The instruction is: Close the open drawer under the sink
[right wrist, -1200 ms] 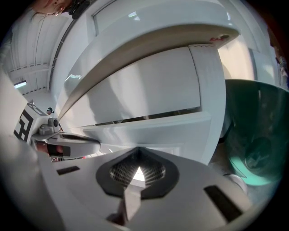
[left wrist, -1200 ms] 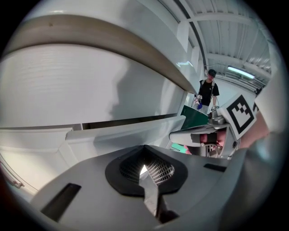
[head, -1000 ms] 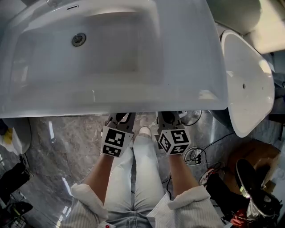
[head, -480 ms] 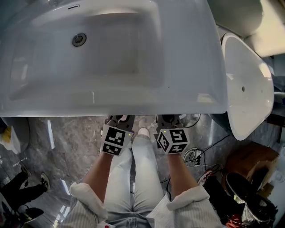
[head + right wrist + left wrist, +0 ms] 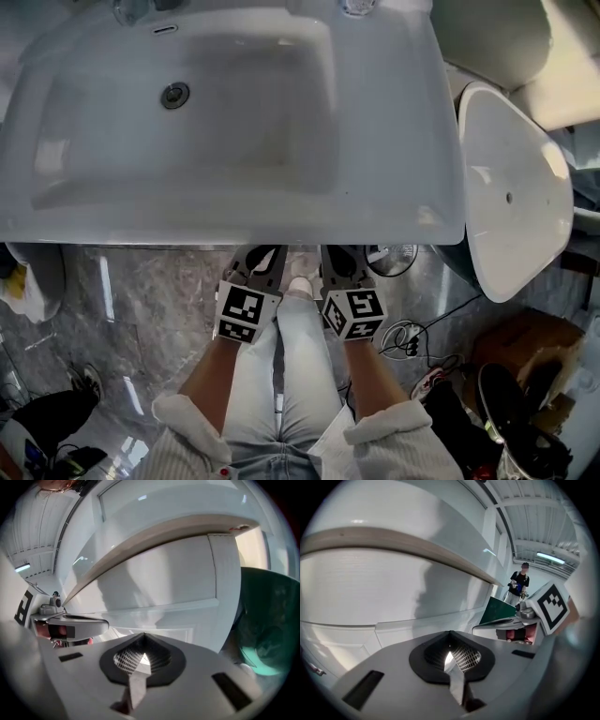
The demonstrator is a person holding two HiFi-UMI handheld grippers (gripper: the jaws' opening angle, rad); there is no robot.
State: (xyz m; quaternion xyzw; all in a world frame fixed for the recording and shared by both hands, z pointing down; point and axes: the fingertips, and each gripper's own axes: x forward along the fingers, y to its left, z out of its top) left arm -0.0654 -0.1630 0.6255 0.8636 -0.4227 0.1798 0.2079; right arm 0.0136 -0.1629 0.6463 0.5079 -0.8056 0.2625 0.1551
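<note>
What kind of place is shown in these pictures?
Probably a bathroom showroom or test hall, not a home: a large white rectangular ceramic sink, a second white oval basin beside it, loose black cables on the grey marble floor.

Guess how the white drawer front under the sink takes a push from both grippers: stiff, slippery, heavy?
Probably stiff: the drawer front looks like a flat, rigid panel. Likely slippery: its glossy face shows reflections, so the shut left gripper and right gripper could skid unless pushed squarely. It probably slides rather than tips, though how it is mounted is out of view.
</note>
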